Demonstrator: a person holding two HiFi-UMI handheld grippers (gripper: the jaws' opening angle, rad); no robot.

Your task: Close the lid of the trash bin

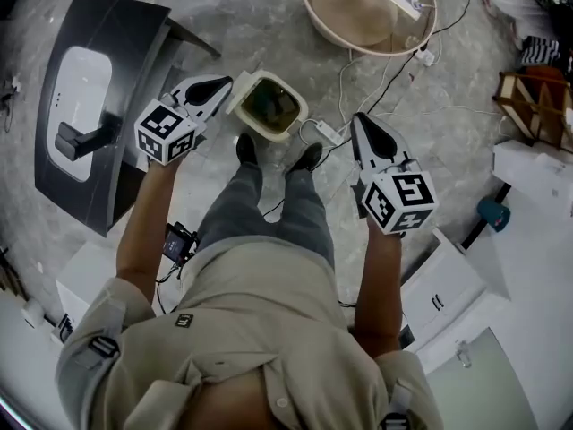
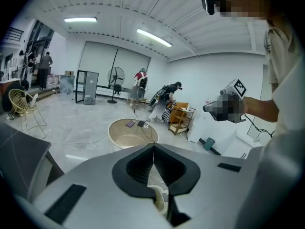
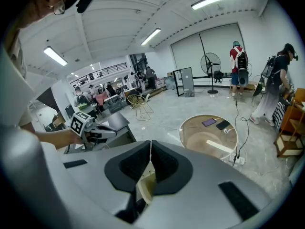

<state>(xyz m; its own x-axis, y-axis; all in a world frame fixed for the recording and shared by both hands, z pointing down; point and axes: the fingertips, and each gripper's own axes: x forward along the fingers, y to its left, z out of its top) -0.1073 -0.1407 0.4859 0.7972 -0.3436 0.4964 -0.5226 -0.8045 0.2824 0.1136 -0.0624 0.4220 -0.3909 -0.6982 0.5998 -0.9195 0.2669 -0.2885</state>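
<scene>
Near one trash bin [image 1: 269, 106], two grippers, left gripper [image 1: 224, 86] and right gripper [image 1: 358, 120], fingers pressed together.

The trash bin [image 1: 300, 113] is cream, the floor [image 1: 260, 16] mottled grey, the desk [image 1: 134, 43] dark grey.

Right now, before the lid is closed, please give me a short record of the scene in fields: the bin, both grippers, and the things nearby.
bin: on the floor just ahead of the shoes; top open, dark inside
left gripper: shut, empty; tip seen at the bin's left edge, contact unclear
right gripper: shut, empty; right of the bin, apart from it
power strip: on the floor between the bin and the right gripper, with cables
tub: round, beyond the bin
table: dark, at left
</scene>
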